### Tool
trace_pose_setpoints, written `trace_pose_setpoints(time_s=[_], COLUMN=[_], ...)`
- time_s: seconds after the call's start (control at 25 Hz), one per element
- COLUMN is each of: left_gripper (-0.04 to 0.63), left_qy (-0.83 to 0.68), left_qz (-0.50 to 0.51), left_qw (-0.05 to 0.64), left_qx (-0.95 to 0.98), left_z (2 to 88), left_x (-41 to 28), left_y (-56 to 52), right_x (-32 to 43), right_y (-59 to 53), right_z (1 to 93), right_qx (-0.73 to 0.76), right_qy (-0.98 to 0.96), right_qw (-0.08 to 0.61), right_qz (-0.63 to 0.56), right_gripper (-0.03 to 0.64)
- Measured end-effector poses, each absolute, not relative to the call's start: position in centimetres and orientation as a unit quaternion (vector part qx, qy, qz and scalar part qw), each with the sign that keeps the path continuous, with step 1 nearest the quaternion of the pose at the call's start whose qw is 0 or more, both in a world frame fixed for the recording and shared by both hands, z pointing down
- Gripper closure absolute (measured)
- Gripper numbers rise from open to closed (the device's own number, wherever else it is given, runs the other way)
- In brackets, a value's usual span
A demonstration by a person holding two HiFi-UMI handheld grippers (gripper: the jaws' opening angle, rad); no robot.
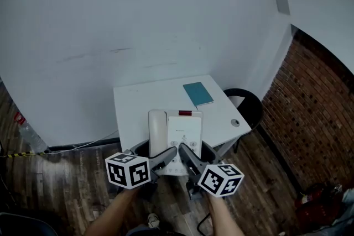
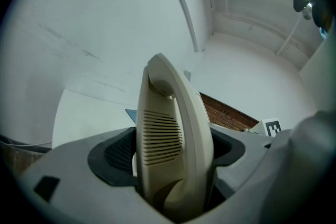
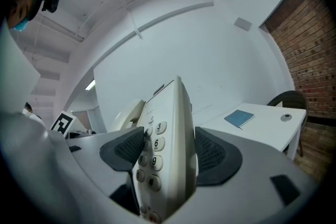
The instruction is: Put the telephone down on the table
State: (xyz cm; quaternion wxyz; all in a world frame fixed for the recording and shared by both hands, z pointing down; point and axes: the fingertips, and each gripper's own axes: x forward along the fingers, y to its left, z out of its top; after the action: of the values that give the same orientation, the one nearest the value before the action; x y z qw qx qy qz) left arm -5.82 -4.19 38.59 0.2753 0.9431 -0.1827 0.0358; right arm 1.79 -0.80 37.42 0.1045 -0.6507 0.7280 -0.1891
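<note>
A cream desk telephone (image 1: 176, 132) with its handset on the left side is held in the air over the near edge of a white table (image 1: 135, 105). My left gripper (image 1: 164, 161) is shut on the handset side (image 2: 170, 144). My right gripper (image 1: 187, 160) is shut on the keypad side (image 3: 165, 149), with its dark pads pressed on both faces of the body. The phone's near edge is hidden between the jaws in the head view.
A teal notebook (image 1: 198, 93) lies on the table's far right part and also shows as the notebook (image 3: 239, 117) in the right gripper view. A small round object (image 1: 235, 122) sits near the right edge. A black chair (image 1: 249, 105) stands right of the table; a brick wall (image 1: 315, 102) is beyond.
</note>
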Motion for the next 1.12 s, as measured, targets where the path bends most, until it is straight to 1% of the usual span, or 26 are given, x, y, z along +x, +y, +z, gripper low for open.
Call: trace_pose_setpoints(time_s=[0.24,0.56,0.84,1.12], left_gripper=[0.19,0.19,0.19,0.19], left_qy=[-0.178,-0.18,-0.194,-0.237], left_qz=[0.038,0.041,0.044,0.043], left_qw=[0.28,0.277,0.273,0.272], left_qx=[0.943,0.943,0.941,0.932], left_z=[39.3,39.8,40.5,41.4], left_x=[-5.6,-4.4,-1.9,1.2], left_y=[-8.0,-10.4,-13.7,-19.1], right_x=[1.9,3.1,5.7,9.1], right_y=[-4.5,-7.0,-10.4,-16.5], right_z=[38.1,38.6,39.4,40.4], right_qx=[-0.657,-0.655,-0.644,-0.61], right_qy=[0.723,0.724,0.731,0.758], right_qw=[0.1,0.105,0.11,0.109], right_qz=[-0.19,-0.191,-0.194,-0.205], right_gripper=[0.313,0.313,0.313,0.313])
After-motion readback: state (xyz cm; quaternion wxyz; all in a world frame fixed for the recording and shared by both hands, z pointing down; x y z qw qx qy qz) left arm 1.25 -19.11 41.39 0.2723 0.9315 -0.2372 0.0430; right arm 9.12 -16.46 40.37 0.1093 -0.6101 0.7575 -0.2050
